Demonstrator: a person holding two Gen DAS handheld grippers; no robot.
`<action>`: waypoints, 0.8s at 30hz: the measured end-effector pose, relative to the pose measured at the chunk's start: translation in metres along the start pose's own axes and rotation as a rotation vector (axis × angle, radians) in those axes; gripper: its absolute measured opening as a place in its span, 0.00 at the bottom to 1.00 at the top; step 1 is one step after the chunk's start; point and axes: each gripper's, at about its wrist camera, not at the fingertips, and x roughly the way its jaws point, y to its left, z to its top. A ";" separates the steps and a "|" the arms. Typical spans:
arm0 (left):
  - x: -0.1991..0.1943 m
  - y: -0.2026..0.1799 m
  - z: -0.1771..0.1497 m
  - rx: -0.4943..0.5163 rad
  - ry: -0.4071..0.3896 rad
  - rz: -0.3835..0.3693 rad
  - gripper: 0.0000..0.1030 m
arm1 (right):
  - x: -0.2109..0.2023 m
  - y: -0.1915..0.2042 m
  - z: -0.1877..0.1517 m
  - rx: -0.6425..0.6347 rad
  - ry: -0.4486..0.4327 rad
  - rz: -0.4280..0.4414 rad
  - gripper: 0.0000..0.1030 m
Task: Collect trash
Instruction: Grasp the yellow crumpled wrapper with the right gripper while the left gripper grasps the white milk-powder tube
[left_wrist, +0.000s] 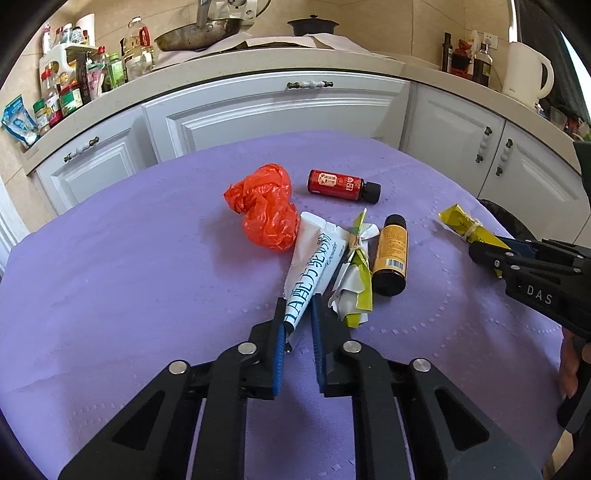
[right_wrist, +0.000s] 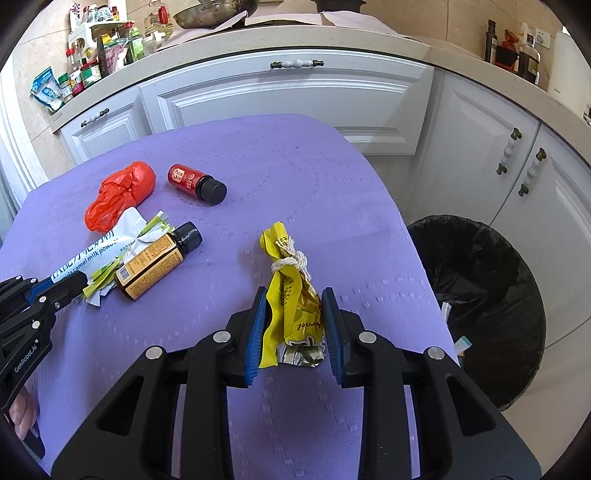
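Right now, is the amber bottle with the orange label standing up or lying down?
Lying down. The amber bottle rests on its side on the purple tablecloth, black cap on, pointing toward the cabinets; its barcode faces up.

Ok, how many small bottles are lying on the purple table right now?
2. The red-labelled bottle lies toward the far side beside the orange plastic bag; the orange-labelled bottle lies nearer, against the white milk powder packet.

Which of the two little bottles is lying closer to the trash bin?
The amber bottle with the orange label; the red-labelled bottle lies farther back from the bin.
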 end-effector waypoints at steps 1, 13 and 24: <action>0.000 0.000 0.000 -0.001 0.000 -0.001 0.10 | 0.000 0.000 0.000 0.001 -0.001 0.001 0.27; -0.003 0.000 -0.001 -0.015 -0.012 0.027 0.04 | -0.004 -0.002 -0.003 0.012 -0.010 0.000 0.27; -0.005 0.000 -0.001 -0.054 -0.015 0.047 0.04 | -0.010 -0.003 -0.007 0.020 -0.023 -0.006 0.27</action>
